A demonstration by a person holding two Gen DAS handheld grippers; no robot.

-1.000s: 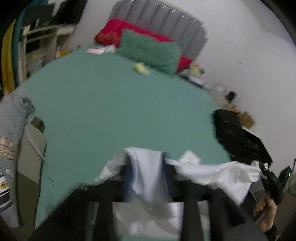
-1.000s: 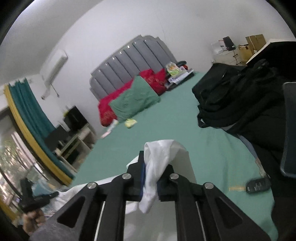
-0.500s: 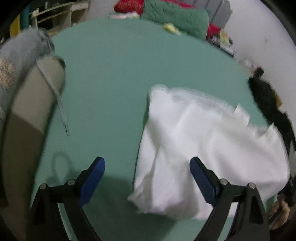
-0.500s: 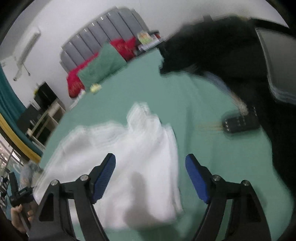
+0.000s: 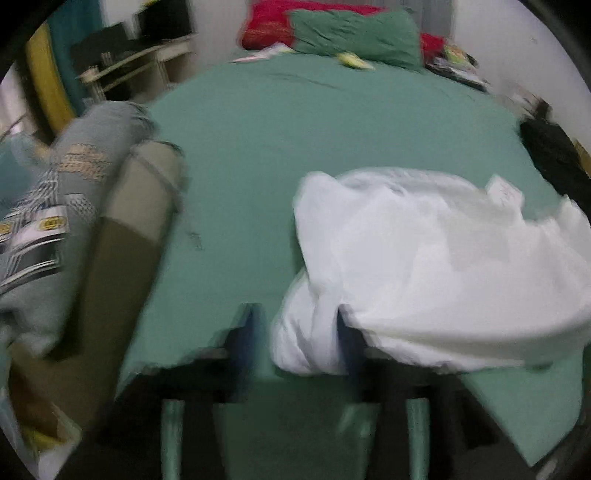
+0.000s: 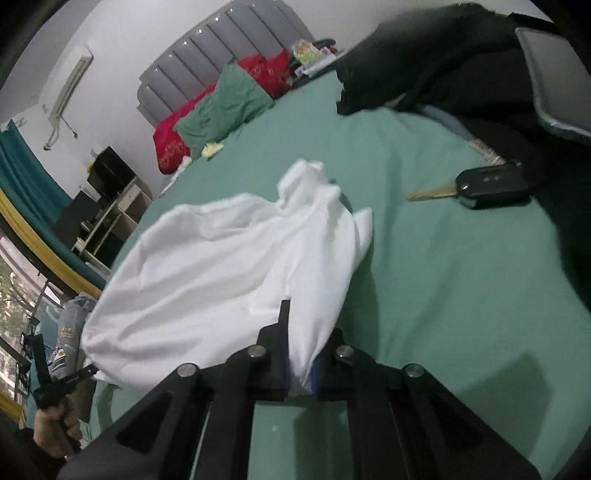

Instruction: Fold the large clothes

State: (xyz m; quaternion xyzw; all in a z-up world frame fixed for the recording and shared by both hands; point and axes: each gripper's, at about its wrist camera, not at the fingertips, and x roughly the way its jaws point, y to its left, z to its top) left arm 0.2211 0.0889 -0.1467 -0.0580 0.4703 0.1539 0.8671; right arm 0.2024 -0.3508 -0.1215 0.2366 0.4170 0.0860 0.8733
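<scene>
A large white garment (image 5: 436, 266) lies bunched on the green bed sheet (image 5: 295, 140); it also shows in the right wrist view (image 6: 221, 266). My left gripper (image 5: 295, 339) sits at the garment's near left corner, its jaws partly closed around a fold of white cloth; the frame is blurred. My right gripper (image 6: 301, 369) is shut on the garment's near right corner, white cloth pinched between the blue pads. The left gripper and the hand holding it also show in the right wrist view (image 6: 55, 384) at the garment's far end.
Grey patterned clothes (image 5: 55, 221) hang over a beige piece at the bed's left edge. A black bag (image 6: 461, 62) and a car key (image 6: 487, 186) lie on the right. A green pillow (image 5: 354, 37) and a red pillow (image 5: 273, 22) sit at the headboard.
Both grippers let the garment drop onto the bed, opened wide, then closed again on its near corners. The garment now lies on the sheet.
</scene>
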